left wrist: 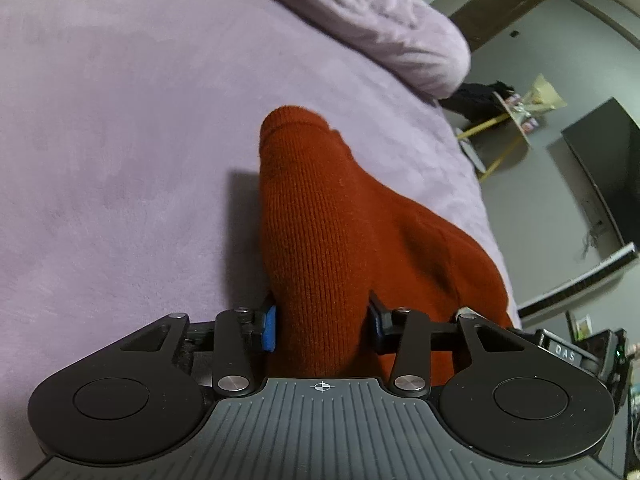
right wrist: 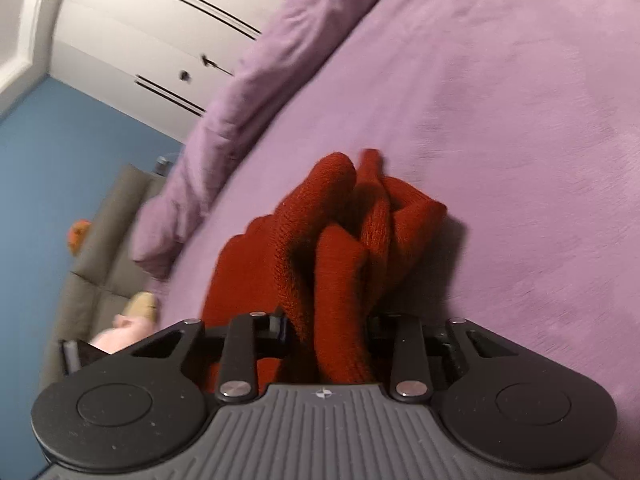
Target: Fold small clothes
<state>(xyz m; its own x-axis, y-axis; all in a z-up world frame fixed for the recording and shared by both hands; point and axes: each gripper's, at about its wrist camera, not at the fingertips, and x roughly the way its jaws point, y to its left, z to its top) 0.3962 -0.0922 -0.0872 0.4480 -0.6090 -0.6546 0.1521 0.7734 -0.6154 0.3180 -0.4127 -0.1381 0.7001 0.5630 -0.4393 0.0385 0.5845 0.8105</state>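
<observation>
Both grippers pinch the same rust-red, ribbed knit garment, judged to be lifting it off the lilac plush bedspread so a fold can be made. In the left wrist view the left gripper, its blue pads pressing from either side, clamps a smooth, rounded edge that runs up the frame's centre. In the right wrist view the right gripper closes on a bunched part, where the knit twists into thick rolls (sleeves or plain folds, I cannot tell) above the bedspread at centre frame. The fabric looks thick and soft, likely to sag. A crumpled lilac duvet lies upper left.
</observation>
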